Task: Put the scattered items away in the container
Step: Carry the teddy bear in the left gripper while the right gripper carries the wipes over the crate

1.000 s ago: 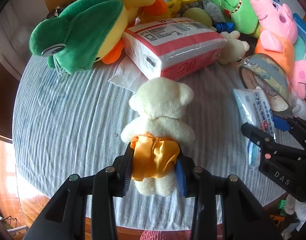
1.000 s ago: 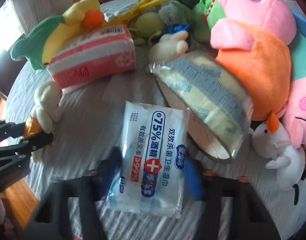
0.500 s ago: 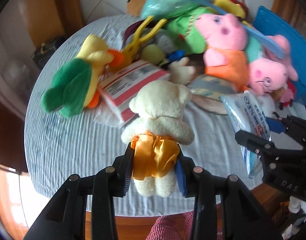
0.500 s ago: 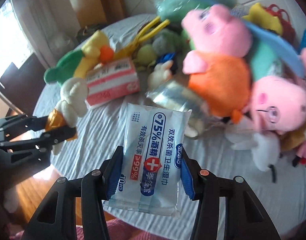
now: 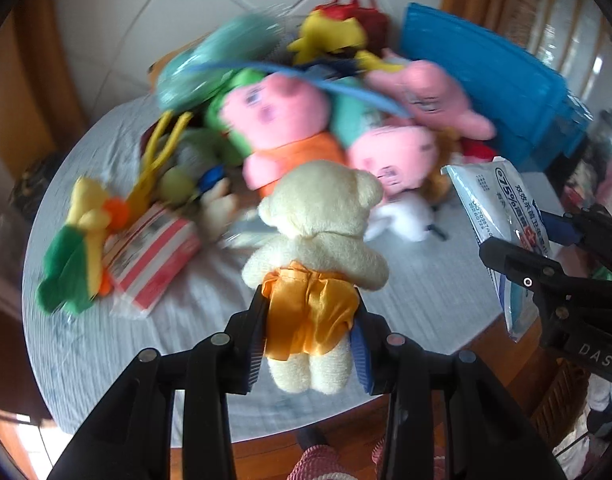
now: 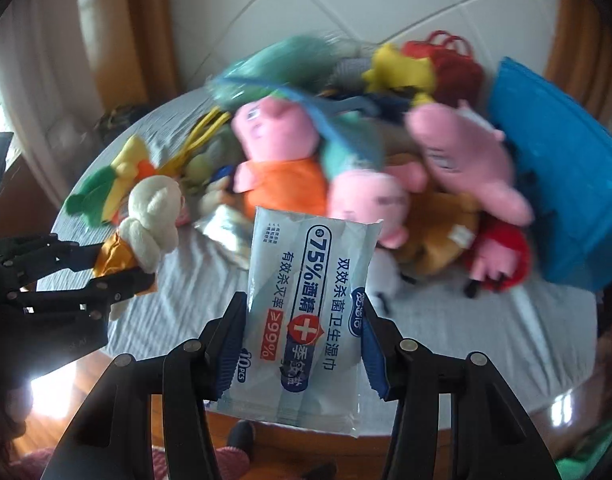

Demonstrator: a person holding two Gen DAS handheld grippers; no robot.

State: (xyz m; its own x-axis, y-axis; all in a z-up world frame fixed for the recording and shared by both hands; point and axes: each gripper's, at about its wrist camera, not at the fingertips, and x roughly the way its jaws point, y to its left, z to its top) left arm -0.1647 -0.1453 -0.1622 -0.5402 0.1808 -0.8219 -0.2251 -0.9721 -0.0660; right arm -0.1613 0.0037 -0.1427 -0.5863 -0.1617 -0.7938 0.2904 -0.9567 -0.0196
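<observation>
Blue container (image 5: 485, 92) sat at the table's far right edge, beside the plush pile. My left gripper (image 5: 309, 328) clamped the soft, light cream bear (image 5: 317, 220) at its satin skirt; waist hold suited it. My right gripper (image 6: 302, 344) pinched the slippery, floppy wipes pack (image 6: 306, 300) mid-body, above the table.

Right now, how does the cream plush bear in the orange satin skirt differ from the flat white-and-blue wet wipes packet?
The cream plush bear is soft, rounded and fuzzy; the wet wipes packet is a flat, glossy printed pouch. The bear sits in the left gripper, clamped at its skirt; the packet sits in the right gripper, clamped across its side edges. Both are held clear above the grey striped tablecloth.
</observation>
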